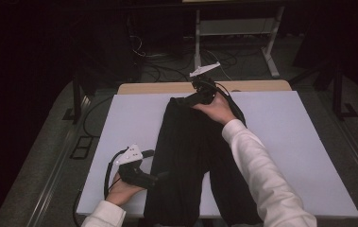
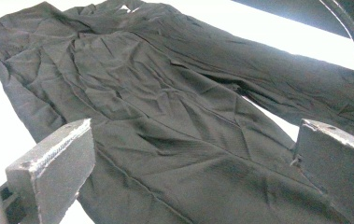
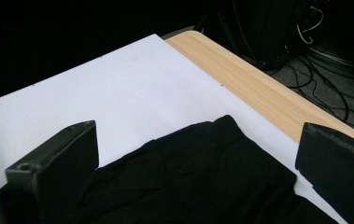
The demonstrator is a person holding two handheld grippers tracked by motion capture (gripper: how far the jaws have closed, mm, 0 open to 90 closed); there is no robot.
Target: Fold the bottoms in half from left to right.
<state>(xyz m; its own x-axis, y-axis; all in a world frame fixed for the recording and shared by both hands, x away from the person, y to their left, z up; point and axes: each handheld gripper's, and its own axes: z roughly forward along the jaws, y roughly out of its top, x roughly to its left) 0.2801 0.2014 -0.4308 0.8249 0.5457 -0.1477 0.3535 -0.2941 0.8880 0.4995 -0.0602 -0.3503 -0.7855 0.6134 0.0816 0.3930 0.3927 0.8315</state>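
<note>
Black trousers (image 1: 193, 156) lie flat on the white sheet (image 1: 285, 142) that covers the tabletop (image 1: 167, 88), their two legs running toward the near edge and hanging slightly over it, the waist end lying toward the far side. In the left gripper view the cloth is creased and wrinkled, the two legs parting with a wedge of white sheet between them.

At the near left, the left gripper (image 1: 160, 177) rests just beside the outer edge of the left trouser leg, pointing in toward the cloth. Its fingers (image 2: 53, 163) are spread wide, with the wrinkled fabric lying across the gap between them; they pinch nothing. The person's left hand (image 1: 124, 189) holds it from below, a white sleeve (image 1: 103, 215) at the bottom edge.

At the far end, the right gripper (image 1: 193, 100) sits over the waist of the trousers, held by the right hand (image 1: 217, 109), whose white-sleeved forearm crosses above the right leg. Its fingers (image 3: 58, 158) are also spread apart, the folded waist corner lying between them on the sheet.

Beyond the sheet a strip of bare light wood shows along the far side of the tabletop. Past that, cables (image 1: 167, 66) lie on the floor beside a white metal stand (image 1: 235, 33).
</note>
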